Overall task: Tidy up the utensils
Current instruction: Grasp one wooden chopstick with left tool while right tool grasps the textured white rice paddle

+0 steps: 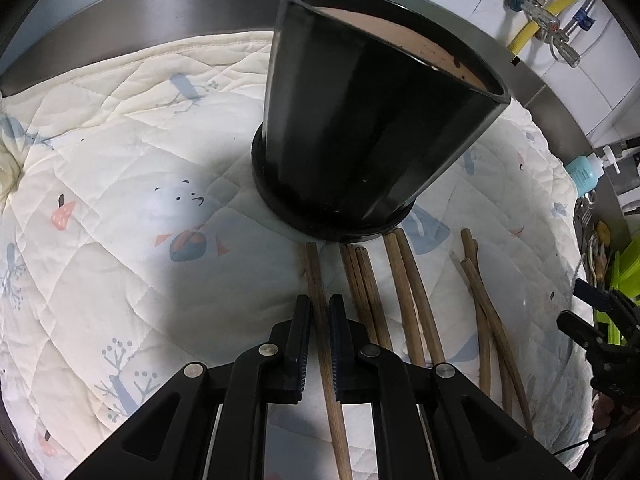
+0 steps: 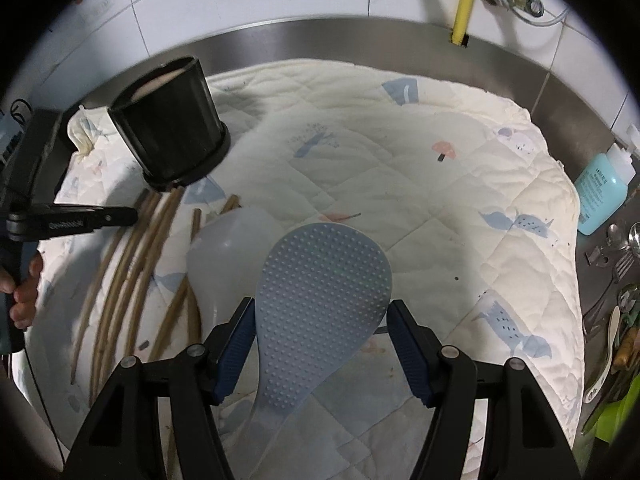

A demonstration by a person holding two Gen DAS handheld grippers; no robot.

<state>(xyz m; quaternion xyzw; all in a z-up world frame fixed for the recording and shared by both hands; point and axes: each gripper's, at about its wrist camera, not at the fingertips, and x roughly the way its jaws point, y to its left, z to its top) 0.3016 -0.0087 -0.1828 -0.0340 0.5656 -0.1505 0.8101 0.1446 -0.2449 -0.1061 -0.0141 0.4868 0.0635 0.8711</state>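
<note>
Closest to the lens in the left wrist view, my left gripper (image 1: 319, 344) was clamped on a single chopstick (image 1: 320, 312), which ran up the lower middle of the frame toward the foot of the black holder (image 1: 360, 120) standing on the quilted mat (image 1: 120, 200). More loose chopsticks (image 1: 408, 300) lay fanned on the mat to the right of it. In the right wrist view my right gripper (image 2: 322, 344) had a grey dimpled rice paddle (image 2: 324, 292) between its jaws; the pads seemed to press its edges, though I could not be certain from that angle. A translucent spoon (image 2: 228, 256) lay just left of the paddle. I judged the step to be loading utensils into the holder, which sat at the upper left of that frame. Next I would need to lift the chopstick clear, stand it more upright, and bring its tip over the holder's rim before letting go.
</note>
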